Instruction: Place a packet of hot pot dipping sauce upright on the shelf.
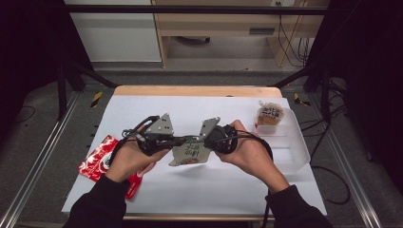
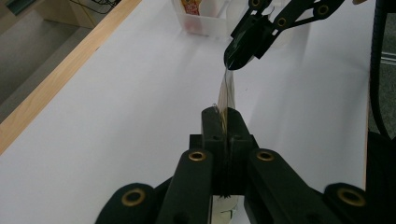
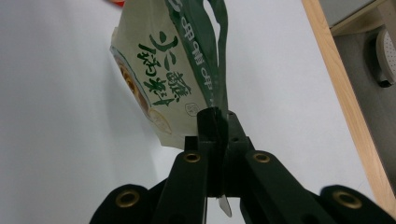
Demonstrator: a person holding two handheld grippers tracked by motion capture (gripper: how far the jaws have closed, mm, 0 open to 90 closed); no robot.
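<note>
Snack pouch (image 1: 189, 153) pinched at both top corners, held up off the white table (image 1: 214, 185).
Left gripper (image 1: 182, 140) and right gripper (image 1: 196, 139) are both clamped on its top edge; their hands hide part of it. Right of the pouch, a clear bin (image 1: 290, 147) holds another packet (image 1: 270, 114), label too small to read.

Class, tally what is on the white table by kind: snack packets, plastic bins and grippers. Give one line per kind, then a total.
Snack packets: 3 - pale packet held by both grippers, red packet, packet in the bin
Plastic bins: 1 - clear bin
Grippers: 2 - left gripper, right gripper
Total: 6
</note>
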